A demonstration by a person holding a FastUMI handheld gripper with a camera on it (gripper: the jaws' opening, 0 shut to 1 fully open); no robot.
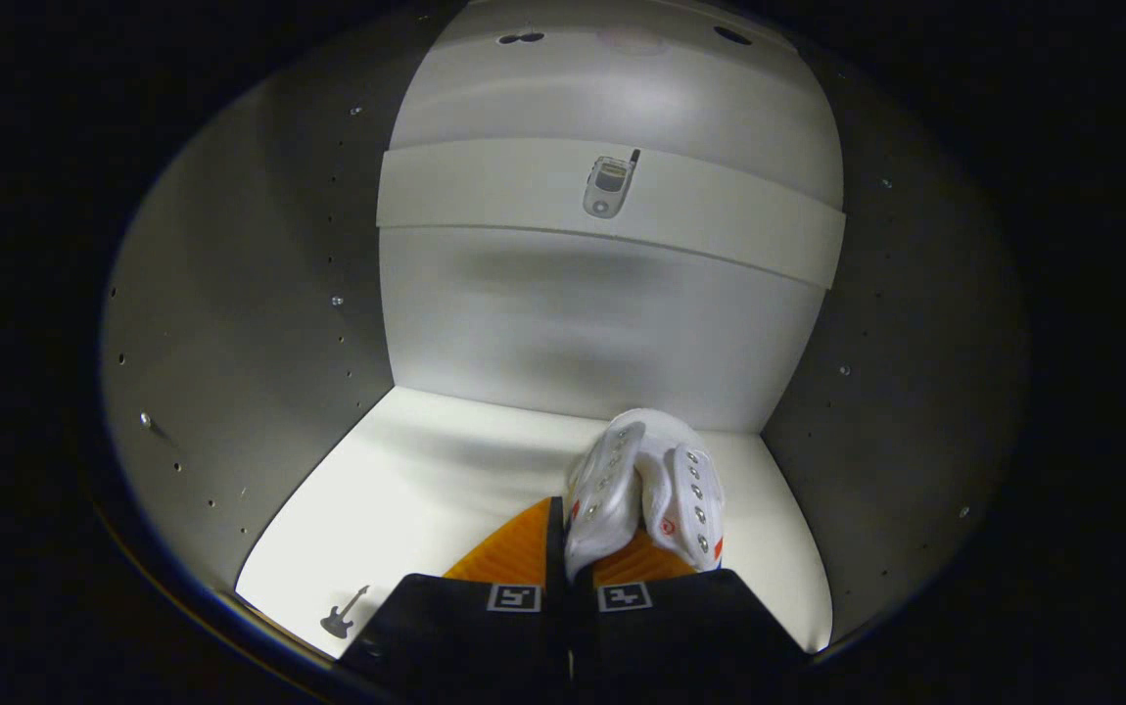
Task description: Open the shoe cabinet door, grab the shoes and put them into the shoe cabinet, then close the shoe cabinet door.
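One white shoe (643, 485) sits pinched between the two fingers of the gripper (571, 553), which have closed on it from either side so that both press on its upper part. The shoe stands up and ahead from the fingertips, its two eyelet strips with small metal rings spreading apart above the grip, and small red marks show low on its sides. It is held inside the shoe cabinet (230, 323), above the bright white bottom shelf (426, 490), nearer the right wall than the left; whether its sole touches the shelf cannot be told, since the fingers hide its lower part. Beyond the shoe rises the pale back panel (573, 323) of the cabinet, crossed higher up by a horizontal white shelf edge (485, 191). A small sticker of a flip phone (609, 184) sits on that edge, well above the shoe. The grey side walls, dotted with rows of small peg holes and a few metal pegs, close in on both sides. A small guitar sticker (344, 612) lies on the shelf near its front left corner, just beside the left finger.
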